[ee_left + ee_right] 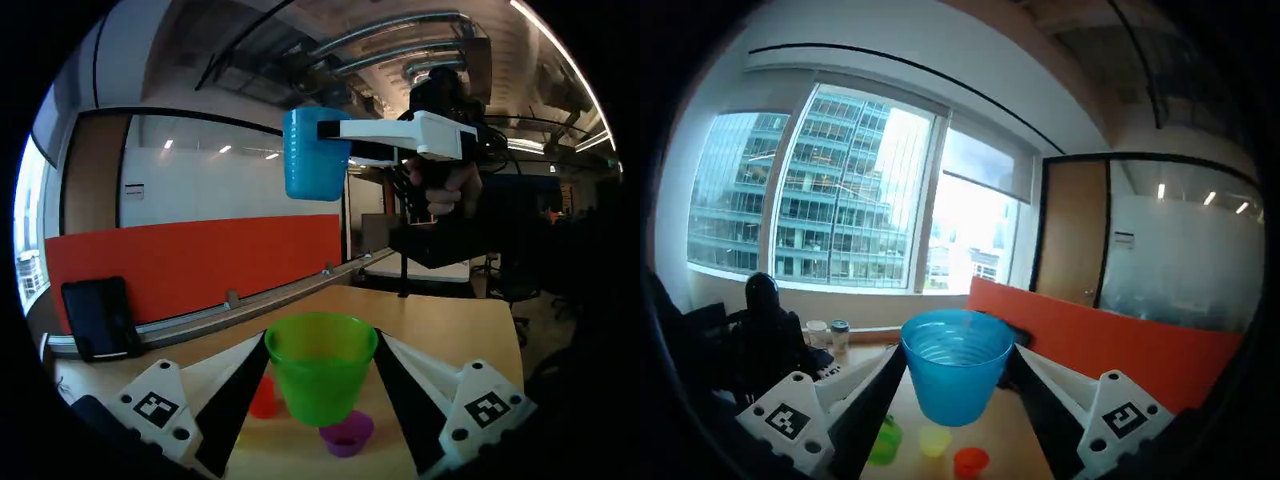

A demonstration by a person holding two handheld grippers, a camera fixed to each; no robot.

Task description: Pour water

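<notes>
Gripping two cups, one high and one low, with no tilt yet.

Clamps a translucent green plastic tumbler [320, 384] upright between both fingers of the left gripper [320, 340], low over the pale wooden table [448, 320], above a small red plastic cup [264, 398] and a small purple plastic cup [347, 434]. Pinches a ribbed blue plastic tumbler [956, 392] between both fingers of the right gripper [957, 352], raised well clear of the table. Seen from the left gripper view, hangs higher and farther ahead than the green mouth, long axis vertical, rim level. Cannot tell whether it holds water. Probably calls for lowering the blue rim over the green mouth before tipping. Risks spilling if tipped while this far apart.
</notes>
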